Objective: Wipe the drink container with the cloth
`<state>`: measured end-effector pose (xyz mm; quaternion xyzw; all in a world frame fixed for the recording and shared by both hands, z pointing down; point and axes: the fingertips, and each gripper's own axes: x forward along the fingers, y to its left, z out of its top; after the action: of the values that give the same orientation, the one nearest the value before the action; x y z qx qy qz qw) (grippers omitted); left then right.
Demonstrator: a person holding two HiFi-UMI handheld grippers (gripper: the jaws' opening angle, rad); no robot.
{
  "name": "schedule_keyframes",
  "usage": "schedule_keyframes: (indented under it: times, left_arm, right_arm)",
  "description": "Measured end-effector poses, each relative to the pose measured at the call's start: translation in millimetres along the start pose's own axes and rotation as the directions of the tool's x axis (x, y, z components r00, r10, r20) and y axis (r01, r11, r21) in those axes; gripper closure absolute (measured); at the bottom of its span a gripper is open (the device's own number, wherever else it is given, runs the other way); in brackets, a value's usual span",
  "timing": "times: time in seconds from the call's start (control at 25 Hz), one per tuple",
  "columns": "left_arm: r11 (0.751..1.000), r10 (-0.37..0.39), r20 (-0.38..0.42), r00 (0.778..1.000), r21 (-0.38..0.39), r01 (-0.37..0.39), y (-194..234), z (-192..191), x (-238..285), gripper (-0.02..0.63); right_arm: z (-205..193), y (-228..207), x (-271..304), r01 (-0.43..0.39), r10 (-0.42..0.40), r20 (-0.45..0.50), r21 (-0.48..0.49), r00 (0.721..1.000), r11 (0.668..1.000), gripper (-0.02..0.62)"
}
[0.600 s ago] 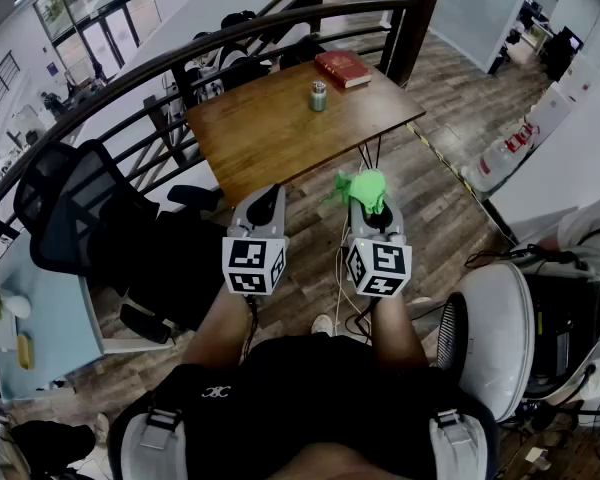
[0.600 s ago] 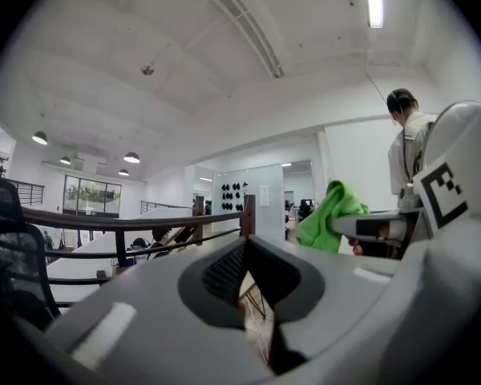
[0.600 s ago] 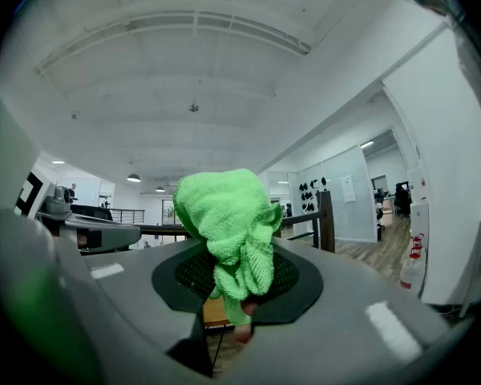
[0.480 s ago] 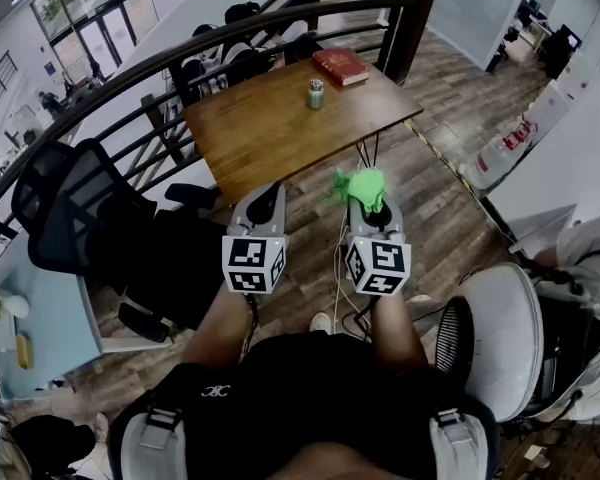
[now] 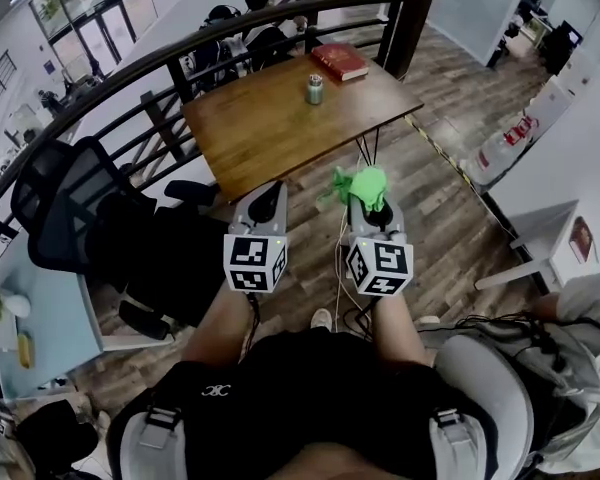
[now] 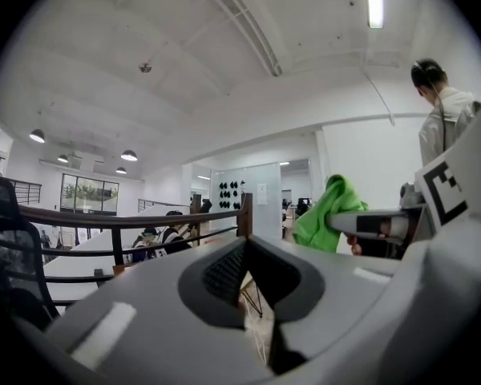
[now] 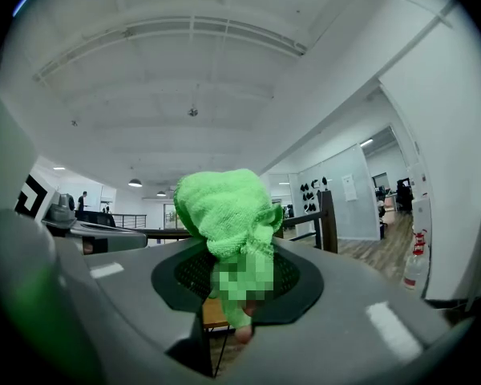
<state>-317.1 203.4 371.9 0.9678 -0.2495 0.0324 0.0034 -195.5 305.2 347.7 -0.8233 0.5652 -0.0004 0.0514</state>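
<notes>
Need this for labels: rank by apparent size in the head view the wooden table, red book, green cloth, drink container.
wooden table
red book and green cloth: alike, cloth nearer camera
drink container

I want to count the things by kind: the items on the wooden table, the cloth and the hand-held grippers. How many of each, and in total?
drink container: 1
red book: 1
green cloth: 1
hand-held grippers: 2 (left hand-held gripper, right hand-held gripper)
Total: 5
</notes>
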Motion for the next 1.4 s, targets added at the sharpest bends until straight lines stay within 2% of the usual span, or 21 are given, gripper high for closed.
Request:
schedule_keyframes:
  times: [0.76, 1.16, 1.4]
  left_arm:
    - [0.995, 0.096, 0.015, 0.995, -0.032, -0.096, 18.0, -0.3, 78.3, 0.554]
    - [0.998, 0.063, 0.042, 0.997, -0.002, -0.063, 14.5, 8.9, 160.0, 0.554]
    - [0.998, 0.059, 0.042, 0.997, -0.018, -0.059, 35.3, 6.3, 216.7, 0.554]
  right_arm:
    - [1.0, -48.4, 85.2, -0.079, 0.08, 0.008, -0.029, 0.997, 0.996, 0.495]
    - [-3.5, -94.3, 141.5, -0.062, 0.062, 0.006, -0.024, 0.998, 0.998, 0.495]
    - [-10.6, -115.6, 195.1, -0.058, 0.058, 0.008, -0.018, 0.998, 0.998, 0.495]
